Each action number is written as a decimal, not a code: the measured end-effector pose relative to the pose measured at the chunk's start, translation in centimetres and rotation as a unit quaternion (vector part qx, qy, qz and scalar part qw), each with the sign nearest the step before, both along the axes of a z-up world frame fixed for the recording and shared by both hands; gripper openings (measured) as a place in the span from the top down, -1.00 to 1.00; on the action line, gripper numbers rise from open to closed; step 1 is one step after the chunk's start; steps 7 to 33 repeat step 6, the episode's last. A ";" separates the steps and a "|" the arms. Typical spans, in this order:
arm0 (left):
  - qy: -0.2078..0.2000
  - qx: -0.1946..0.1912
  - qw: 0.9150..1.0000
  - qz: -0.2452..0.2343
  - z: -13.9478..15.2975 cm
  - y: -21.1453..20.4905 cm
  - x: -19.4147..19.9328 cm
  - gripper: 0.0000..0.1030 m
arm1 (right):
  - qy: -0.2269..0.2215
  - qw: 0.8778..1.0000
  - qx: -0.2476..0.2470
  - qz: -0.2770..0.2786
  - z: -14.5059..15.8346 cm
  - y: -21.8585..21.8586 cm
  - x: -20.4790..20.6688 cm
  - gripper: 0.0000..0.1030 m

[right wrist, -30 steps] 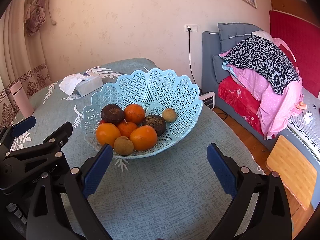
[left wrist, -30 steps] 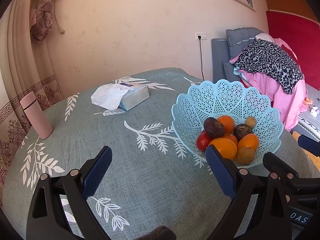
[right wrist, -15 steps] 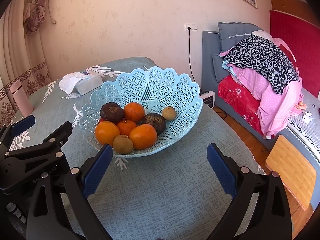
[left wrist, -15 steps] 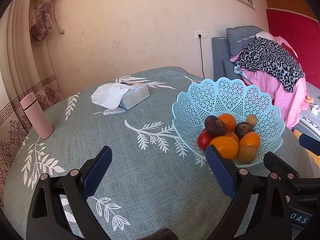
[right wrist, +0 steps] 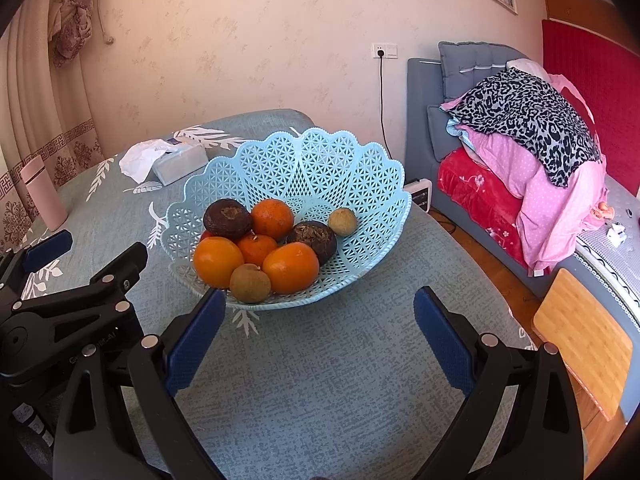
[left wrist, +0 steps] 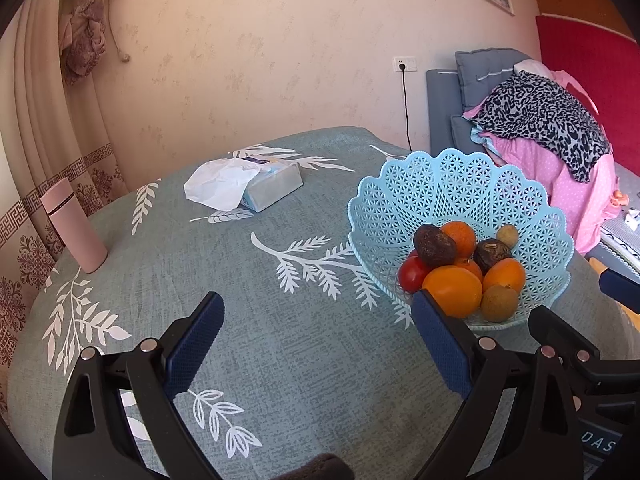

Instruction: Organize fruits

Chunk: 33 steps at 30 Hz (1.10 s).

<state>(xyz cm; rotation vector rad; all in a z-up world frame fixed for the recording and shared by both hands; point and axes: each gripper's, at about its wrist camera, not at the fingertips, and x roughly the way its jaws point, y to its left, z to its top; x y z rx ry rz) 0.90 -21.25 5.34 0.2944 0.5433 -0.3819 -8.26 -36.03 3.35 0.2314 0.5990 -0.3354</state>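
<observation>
A light-blue lattice basket stands on the table and holds several fruits: oranges, two dark brown fruits, small tan fruits and a red one. My left gripper is open and empty, low over the tablecloth to the left of the basket. My right gripper is open and empty, just in front of the basket. The left gripper also shows at the left edge of the right wrist view.
A tissue box with a white tissue lies at the table's back. A pink bottle stands at the left. A bed with piled clothes and a wooden board are to the right, past the table edge.
Both grippers have drifted slightly; the basket sits a little farther and higher in both views. Nothing was grasped or moved.
</observation>
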 end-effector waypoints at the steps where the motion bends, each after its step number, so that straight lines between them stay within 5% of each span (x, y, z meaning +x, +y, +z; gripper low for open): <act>1: 0.005 0.000 1.000 0.003 -0.1 0.1 0.1 -0.82 | 0.001 1.000 0.000 0.004 0.0 0.1 0.0 -0.88; 33: 0.029 -0.001 0.999 0.021 -0.8 1.5 0.4 -0.82 | 0.013 1.000 0.002 0.028 -0.2 1.6 0.3 -0.88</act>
